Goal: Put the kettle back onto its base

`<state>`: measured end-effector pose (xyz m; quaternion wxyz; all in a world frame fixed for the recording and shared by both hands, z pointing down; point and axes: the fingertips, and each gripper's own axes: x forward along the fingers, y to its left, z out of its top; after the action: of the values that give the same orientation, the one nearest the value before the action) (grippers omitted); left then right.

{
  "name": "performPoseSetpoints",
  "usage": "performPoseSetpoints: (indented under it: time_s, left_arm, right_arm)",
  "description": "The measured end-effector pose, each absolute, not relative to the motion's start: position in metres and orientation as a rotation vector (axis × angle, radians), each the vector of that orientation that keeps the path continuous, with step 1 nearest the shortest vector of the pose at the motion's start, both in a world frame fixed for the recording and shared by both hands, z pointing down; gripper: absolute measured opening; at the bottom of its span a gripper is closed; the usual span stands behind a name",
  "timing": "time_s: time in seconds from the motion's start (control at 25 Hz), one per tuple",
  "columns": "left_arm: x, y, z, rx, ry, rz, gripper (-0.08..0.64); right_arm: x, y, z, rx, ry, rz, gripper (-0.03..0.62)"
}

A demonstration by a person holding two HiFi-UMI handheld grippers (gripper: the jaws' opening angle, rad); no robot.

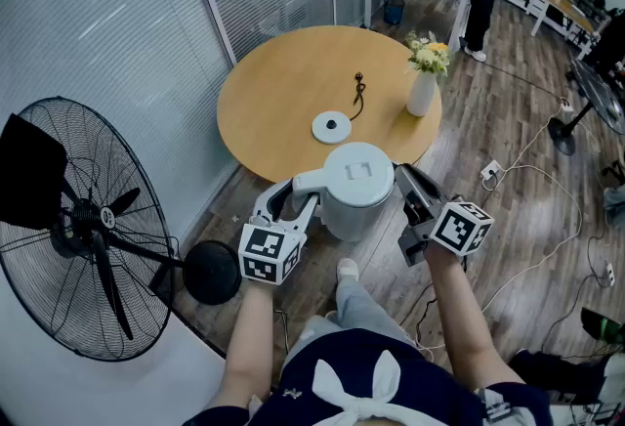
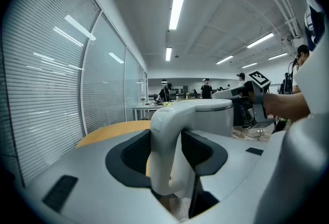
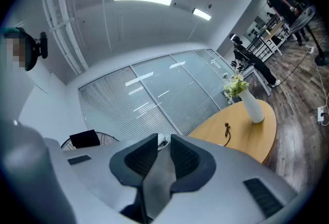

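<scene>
The white kettle hangs in the air just in front of the round wooden table's near edge. My left gripper is shut on its curved handle, which fills the gap between the dark pads. My right gripper sits against the kettle's opposite side, jaws closed on a thin grey part of the kettle. The round white base lies flat on the table a little beyond the kettle, with a dark cable behind it.
A white vase of flowers stands at the table's right edge. A big black floor fan stands to the left, its round foot near the person's legs. Window blinds run along the left. Cables lie on the wooden floor at right.
</scene>
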<state>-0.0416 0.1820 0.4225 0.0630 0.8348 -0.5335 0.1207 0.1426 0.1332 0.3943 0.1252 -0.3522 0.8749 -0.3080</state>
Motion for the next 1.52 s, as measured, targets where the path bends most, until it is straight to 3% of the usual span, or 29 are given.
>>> performPoseSetpoints:
  time_s: [1.52]
  left_arm:
    - [-0.076,-0.009,0.424,2.511,-1.611,0.398,0.198]
  right_arm:
    - [0.108,-0.057,0.397,-1.019,2.536,-0.920,0.069]
